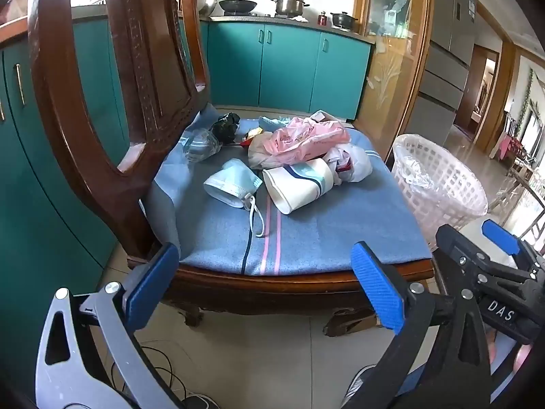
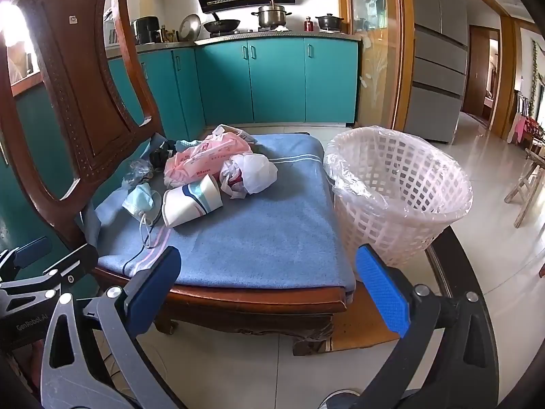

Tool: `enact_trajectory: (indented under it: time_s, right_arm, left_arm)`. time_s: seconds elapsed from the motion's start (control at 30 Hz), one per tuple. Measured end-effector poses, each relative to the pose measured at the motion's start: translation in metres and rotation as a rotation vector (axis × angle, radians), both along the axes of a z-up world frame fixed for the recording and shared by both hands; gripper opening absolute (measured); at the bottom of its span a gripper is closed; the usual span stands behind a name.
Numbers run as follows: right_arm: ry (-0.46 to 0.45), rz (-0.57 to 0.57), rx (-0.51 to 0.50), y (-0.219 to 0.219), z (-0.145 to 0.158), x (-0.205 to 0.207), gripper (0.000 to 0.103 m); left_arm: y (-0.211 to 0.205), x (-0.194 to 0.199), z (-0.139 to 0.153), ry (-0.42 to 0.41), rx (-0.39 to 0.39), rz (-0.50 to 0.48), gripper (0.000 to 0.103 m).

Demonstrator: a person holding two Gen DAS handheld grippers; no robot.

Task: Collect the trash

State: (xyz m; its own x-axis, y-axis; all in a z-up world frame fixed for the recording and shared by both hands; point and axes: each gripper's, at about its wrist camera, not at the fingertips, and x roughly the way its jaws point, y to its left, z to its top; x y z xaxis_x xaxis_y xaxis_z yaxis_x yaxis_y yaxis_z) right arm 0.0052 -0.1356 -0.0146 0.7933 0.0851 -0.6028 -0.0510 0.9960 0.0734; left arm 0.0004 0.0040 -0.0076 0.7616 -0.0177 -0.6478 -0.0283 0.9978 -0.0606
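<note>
- Both tongs, left gripper (image 1: 264,283) and right gripper (image 2: 269,289), gape empty.
- Ahead of your left: squashed white paper cup (image 1: 298,184); pinch its rim.
- White lattice basket (image 2: 402,197) sits ahead-right of your right.

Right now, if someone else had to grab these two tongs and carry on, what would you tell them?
Left tongs: open, holding nothing, hovering short of the chair's front edge.
Right tongs: open, holding nothing, hovering beside them.
All the trash lies on the blue cushion: face mask, paper cup, pink plastic bag, white plastic bag, black wad, clear wrapper.
The lined white basket stands on the floor to the chair's right.
Done: nothing picked up yet.
Left: every piece into the basket.
</note>
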Motion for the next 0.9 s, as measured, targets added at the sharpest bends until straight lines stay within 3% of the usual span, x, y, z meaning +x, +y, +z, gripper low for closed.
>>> enact_trajectory:
  time_s: [0.9]
  right_arm:
    - [0.004,-0.006,0.002,0.0013,-0.0015,0.0016,0.101]
  left_arm:
    - [-0.005,-0.0007,0.0006,0.001,0.034,-0.02,0.1]
